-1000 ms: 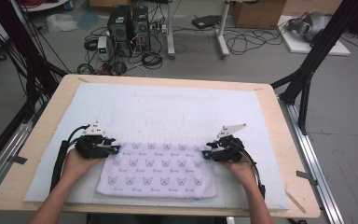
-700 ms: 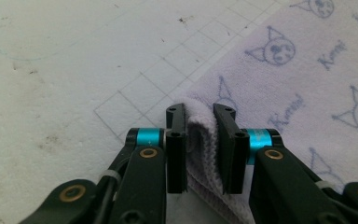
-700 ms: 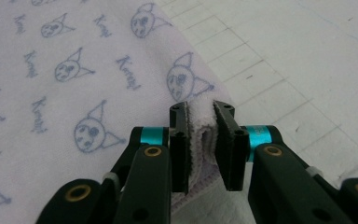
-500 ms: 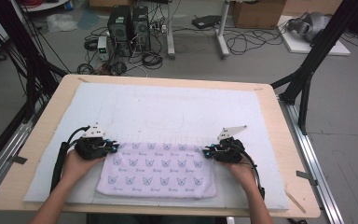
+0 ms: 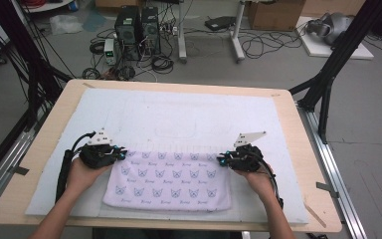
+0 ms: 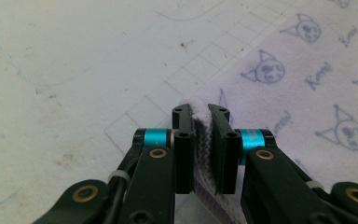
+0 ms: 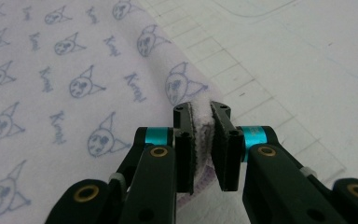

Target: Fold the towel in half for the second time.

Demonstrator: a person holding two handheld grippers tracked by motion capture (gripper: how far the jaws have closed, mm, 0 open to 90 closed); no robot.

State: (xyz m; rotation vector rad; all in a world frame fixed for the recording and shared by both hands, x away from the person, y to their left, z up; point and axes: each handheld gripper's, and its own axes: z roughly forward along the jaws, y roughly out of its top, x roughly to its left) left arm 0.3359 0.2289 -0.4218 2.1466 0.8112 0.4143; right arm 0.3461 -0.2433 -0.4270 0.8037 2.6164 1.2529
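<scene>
Your left gripper (image 5: 122,155) is pinching the far left corner of the cat-print towel (image 5: 169,179); its jaws have just been closing, cloth bunched between them. Your right gripper (image 5: 220,159) is clamping the far right corner likewise. Beyond both claws the white mat (image 5: 189,112) is lying bare, giving room forward. Script beside the cat faces is reading roughly "Kuromi", blurred.

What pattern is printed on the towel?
Small cat faces on pale lilac towel, clearest in the right gripper view.
</scene>
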